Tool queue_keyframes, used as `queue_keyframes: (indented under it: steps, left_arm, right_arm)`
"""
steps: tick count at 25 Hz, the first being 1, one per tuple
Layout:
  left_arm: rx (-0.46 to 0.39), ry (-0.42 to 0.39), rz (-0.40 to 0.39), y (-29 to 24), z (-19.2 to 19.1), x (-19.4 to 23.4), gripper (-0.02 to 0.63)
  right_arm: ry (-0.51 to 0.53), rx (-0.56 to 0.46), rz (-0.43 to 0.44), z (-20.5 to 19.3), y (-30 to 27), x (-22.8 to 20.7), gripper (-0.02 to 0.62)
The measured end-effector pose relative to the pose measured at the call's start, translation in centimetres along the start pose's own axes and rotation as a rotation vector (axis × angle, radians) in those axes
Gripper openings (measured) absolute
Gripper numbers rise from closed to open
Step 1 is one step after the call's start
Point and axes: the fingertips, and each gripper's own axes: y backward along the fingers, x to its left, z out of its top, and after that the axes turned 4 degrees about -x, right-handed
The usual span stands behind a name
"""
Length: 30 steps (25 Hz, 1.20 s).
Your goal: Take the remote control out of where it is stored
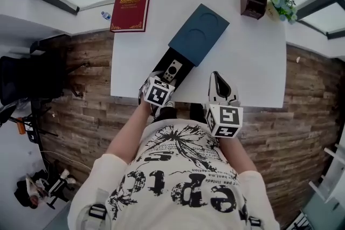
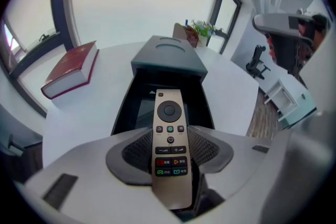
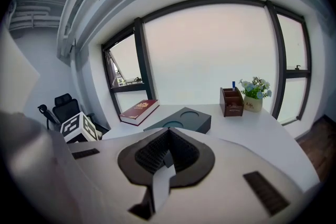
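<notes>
A gold-grey remote control (image 2: pixel 170 134) with dark buttons lies lengthwise between the jaws of my left gripper (image 2: pixel 170 148). Both ribbed pads (image 2: pixel 137 150) press on its sides. Its far end reaches over the black drawer (image 2: pixel 137 108), pulled out of the dark teal box (image 2: pixel 168 57). From the head view, the left gripper (image 1: pixel 167 76) sits at the drawer's near end on the remote control (image 1: pixel 173 69), in front of the box (image 1: pixel 198 34). My right gripper (image 1: pixel 216 77) hovers at the table's front edge, shut, with nothing in it; its tips (image 3: pixel 168 134) meet.
On the white table (image 1: pixel 253 62) a red book (image 1: pixel 131 6) lies at the far left. A wooden pen holder (image 1: pixel 253 0) and a small plant (image 1: pixel 283 4) stand at the far right. A black office chair (image 1: pixel 32 75) is left of the table.
</notes>
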Motion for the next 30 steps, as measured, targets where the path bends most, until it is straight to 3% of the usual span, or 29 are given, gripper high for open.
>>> queue_keyframes:
  steps: [13,21,25,30]
  left_arm:
    - [-0.67,0.018,0.072,15.4,14.4,-0.9,0.218]
    - [-0.965,-0.023,0.092,25.3,18.7,-2.2,0.218]
    - [-1.12,-0.045,0.129,28.6,19.8,-2.0,0.218]
    - [-1.165,-0.046,0.157,29.4,19.4,-1.7,0.218]
  right_arm:
    - [0.075,-0.151,0.015,6.3,0.1,2.5,0.002]
    - [0.091,-0.296,0.097,10.6,1.6,5.9,0.002]
    - [0.154,-0.353,0.103,12.7,2.3,7.2,0.002]
    - [0.232,-0.362,0.117,12.9,2.5,8.6,0.002]
